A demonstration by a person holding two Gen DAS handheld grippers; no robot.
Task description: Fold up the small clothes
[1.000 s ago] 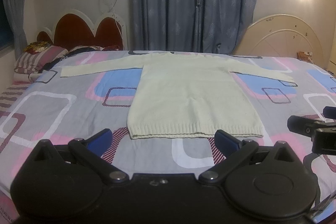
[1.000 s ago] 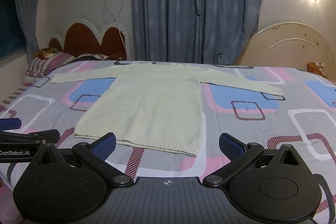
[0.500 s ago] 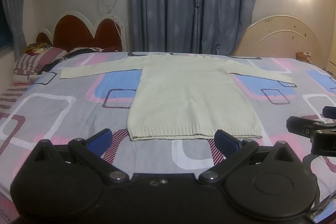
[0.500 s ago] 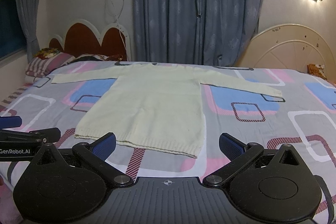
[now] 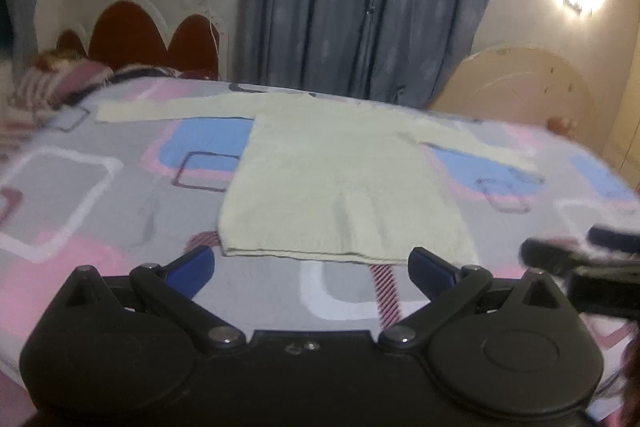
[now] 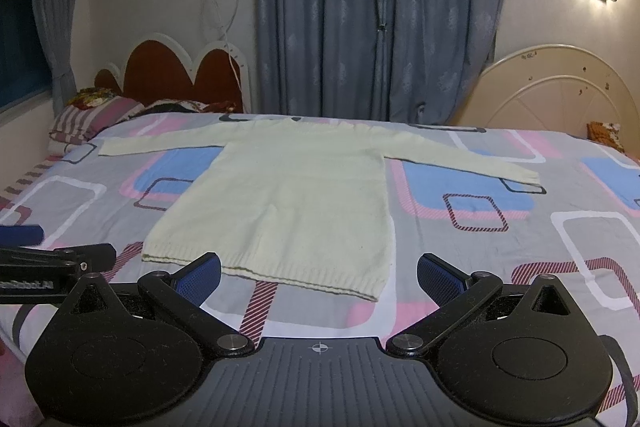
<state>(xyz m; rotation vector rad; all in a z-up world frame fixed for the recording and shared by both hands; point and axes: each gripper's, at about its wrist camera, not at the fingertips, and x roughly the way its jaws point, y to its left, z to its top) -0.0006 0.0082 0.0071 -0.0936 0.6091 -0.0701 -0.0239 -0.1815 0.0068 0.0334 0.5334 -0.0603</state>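
Observation:
A pale cream long-sleeved sweater (image 5: pixel 340 183) lies flat on the bed, both sleeves spread out sideways, hem toward me; it also shows in the right wrist view (image 6: pixel 288 199). My left gripper (image 5: pixel 310 269) is open and empty, held just short of the hem. My right gripper (image 6: pixel 318 275) is open and empty, also just before the hem, toward its right corner. Each gripper shows at the edge of the other's view: the right one in the left wrist view (image 5: pixel 576 259), the left one in the right wrist view (image 6: pixel 52 259).
The bed has a grey sheet (image 6: pixel 500 251) with pink, blue and white squares. Striped pillows (image 6: pixel 96 115) and a red headboard (image 6: pixel 172 75) are at far left. Blue curtains (image 6: pixel 376 15) hang behind. A cream round board (image 6: pixel 560 87) stands at far right.
The left gripper has tilted and moved in toward the hem; its view is now blurred and slanted. The right gripper has edged slightly forward. The sweater has not moved.

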